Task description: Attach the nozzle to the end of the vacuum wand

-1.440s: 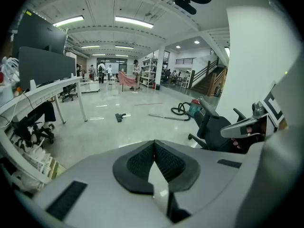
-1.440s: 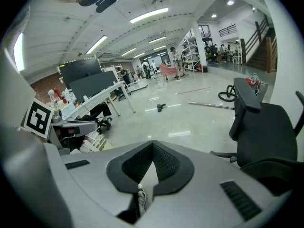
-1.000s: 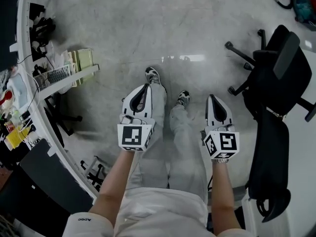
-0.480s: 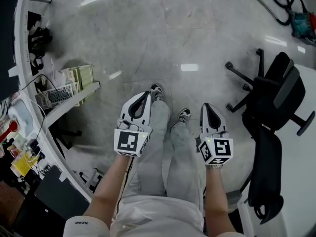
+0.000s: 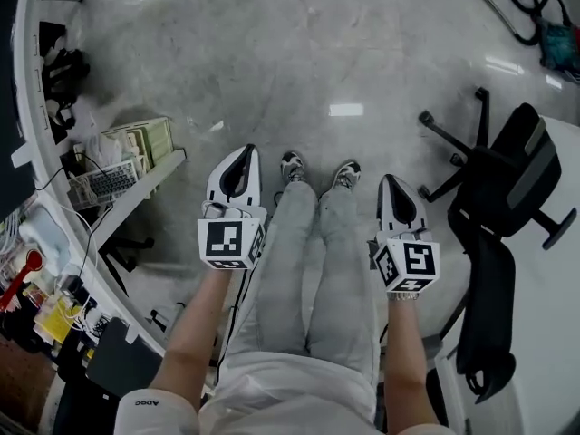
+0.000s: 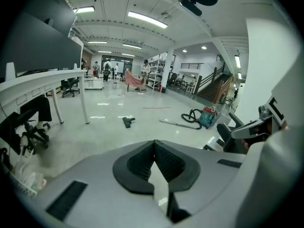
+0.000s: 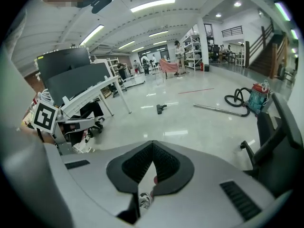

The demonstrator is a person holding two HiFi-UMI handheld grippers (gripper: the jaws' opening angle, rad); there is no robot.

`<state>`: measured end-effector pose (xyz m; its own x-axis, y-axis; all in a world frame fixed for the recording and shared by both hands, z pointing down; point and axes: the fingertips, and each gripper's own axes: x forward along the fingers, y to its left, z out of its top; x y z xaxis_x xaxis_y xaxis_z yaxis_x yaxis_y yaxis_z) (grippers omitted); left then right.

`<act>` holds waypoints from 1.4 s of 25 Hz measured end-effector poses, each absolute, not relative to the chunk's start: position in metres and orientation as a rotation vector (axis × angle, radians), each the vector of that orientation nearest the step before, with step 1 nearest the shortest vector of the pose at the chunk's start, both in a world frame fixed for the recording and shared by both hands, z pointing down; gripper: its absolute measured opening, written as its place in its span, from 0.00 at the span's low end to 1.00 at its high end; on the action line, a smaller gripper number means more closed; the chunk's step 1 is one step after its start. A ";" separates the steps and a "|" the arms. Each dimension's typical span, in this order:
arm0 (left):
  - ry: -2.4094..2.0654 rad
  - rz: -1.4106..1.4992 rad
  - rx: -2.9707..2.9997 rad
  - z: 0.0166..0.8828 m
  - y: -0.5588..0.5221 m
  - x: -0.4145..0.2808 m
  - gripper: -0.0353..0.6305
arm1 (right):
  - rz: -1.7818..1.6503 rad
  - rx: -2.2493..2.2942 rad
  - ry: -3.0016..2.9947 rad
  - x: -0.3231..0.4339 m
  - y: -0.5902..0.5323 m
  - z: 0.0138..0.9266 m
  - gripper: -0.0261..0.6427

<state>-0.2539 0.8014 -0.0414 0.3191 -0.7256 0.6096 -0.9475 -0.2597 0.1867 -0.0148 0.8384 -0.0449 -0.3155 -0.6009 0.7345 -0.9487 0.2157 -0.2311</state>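
- The nozzle (image 6: 128, 121) looks like a small floor head of dark, hard plastic. I judge it light, stiff and safe to pinch firmly. The best hold is probably its neck, the short tube that takes the wand, so the socket can be aimed.
- The wand (image 6: 176, 123) is a long, thin, bright tube, probably metal. It should be rigid and smooth, so it may roll or slip between ribbed pads. Taken far from its end, it would lever downward, so a hold close to the end to be joined seems wisest.
- The wand's far end runs toward the vacuum (image 6: 210, 116), which may drag if the wand is lifted. At this size I cannot say for sure which end is free, though the end nearer the nozzle seems bare.
- Both parts lie on the floor (image 6: 104, 132), well apart from either hand-held gripper. In the gripper views the nozzle lies left of the wand, with a clear gap between them.
- The left hand-held gripper (image 6: 155, 144) has its jaws pressed together with nothing between them.
- The right hand-held gripper (image 7: 152, 144) is likewise closed and empty. Only floor and the person's shoe show past its jaws.
- In the head view both are held before the person's legs, pointing forward and down. The wand and vacuum sit far off at the top right corner, beyond the office chair (image 5: 507, 179). The nozzle does not show in that view.
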 end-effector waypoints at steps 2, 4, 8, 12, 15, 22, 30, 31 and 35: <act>-1.475 0.557 2.054 -0.041 0.794 -0.251 0.07 | 0.968 1.456 -1.985 -0.002 0.832 -0.043 0.04; -1.468 0.552 2.059 -0.044 0.784 -0.243 0.07 | 0.994 1.469 -1.980 0.007 0.823 -0.040 0.04; -1.460 0.575 2.098 -0.050 0.756 -0.224 0.07 | 1.007 1.465 -1.987 0.015 0.799 -0.032 0.04; -1.495 0.566 2.082 -0.057 0.720 -0.208 0.07 | 1.019 1.437 -2.007 0.027 0.762 -0.028 0.04; -1.514 0.568 2.078 -0.057 0.689 -0.190 0.07 | 1.031 1.415 -2.026 0.040 0.729 -0.028 0.04; -1.512 0.493 2.069 -0.056 0.622 -0.115 0.07 | 0.983 1.368 -2.061 0.090 0.657 -0.033 0.04; -1.532 0.479 2.072 -0.051 0.563 -0.088 0.07 | 1.014 1.385 -2.001 0.136 0.621 -0.008 0.04; -1.533 0.487 2.073 -0.049 0.559 -0.091 0.07 | 1.031 1.387 -1.993 0.136 0.620 -0.004 0.04; -1.527 0.520 2.083 -0.045 0.539 -0.108 0.07 | 1.061 1.370 -1.994 0.113 0.607 -0.003 0.04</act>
<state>-0.1076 0.5390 -0.0452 0.2974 -0.7629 0.5741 -0.9547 -0.2447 0.1695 0.1133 0.6067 -0.0030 -0.3725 -0.5421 0.7532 -0.9276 0.1922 -0.3204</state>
